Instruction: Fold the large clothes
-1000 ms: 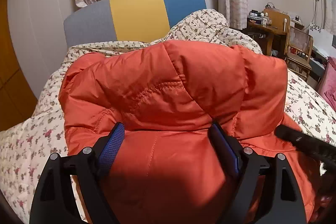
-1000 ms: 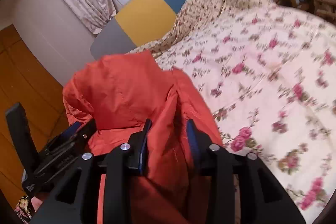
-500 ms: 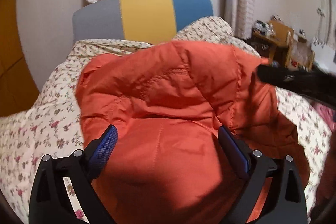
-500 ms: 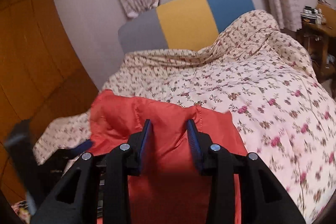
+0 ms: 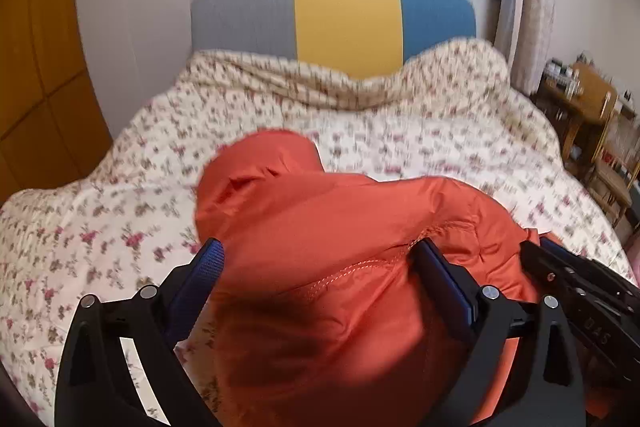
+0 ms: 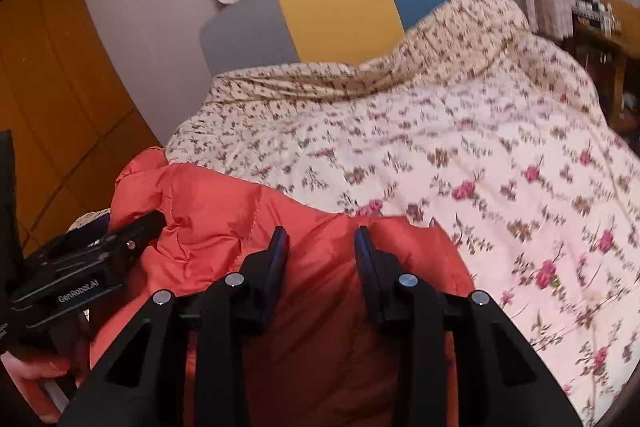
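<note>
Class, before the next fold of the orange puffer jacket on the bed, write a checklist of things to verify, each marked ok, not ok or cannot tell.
1. Jacket rests on the floral quilt: ok.
2. Left gripper holds fabric: cannot tell; fingers wide, jacket bulging between.
3. Right gripper clamped on fabric: cannot tell; gap remains.
4. Grippers apart from each other: ok, but close.
5. Jacket lying flat: not ok, bunched.
6. Quilt beyond has room: ok.

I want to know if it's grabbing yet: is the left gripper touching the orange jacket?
Touching. In the left wrist view, the left gripper stands wide open, and the orange jacket bulges between its fingers, its fabric pressed against the right finger.
</note>
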Demonstrator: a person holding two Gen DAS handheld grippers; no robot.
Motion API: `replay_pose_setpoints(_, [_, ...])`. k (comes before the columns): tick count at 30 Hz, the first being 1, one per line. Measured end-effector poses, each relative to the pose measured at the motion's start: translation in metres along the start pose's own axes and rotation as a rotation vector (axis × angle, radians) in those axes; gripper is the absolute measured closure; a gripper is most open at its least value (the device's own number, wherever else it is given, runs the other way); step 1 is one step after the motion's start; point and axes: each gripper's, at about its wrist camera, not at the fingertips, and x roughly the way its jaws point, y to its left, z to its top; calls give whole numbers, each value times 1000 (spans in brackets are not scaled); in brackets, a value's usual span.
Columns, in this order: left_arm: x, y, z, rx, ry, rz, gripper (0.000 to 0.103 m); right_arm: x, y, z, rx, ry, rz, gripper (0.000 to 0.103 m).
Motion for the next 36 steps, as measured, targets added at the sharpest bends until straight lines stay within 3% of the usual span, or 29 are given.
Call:
replay_pose_setpoints(12, [50,1,-8,5,85,23,3,40,-16,-7,52,60,-15,69])
replay_pose_setpoints(23, [64,-3,-17,9,62,73,3,61,-26,-12,94,76,5,69])
replay_pose_setpoints(36, [61,-2,-20,30,50,86,3,55,-22,-15,75,41,-9,67])
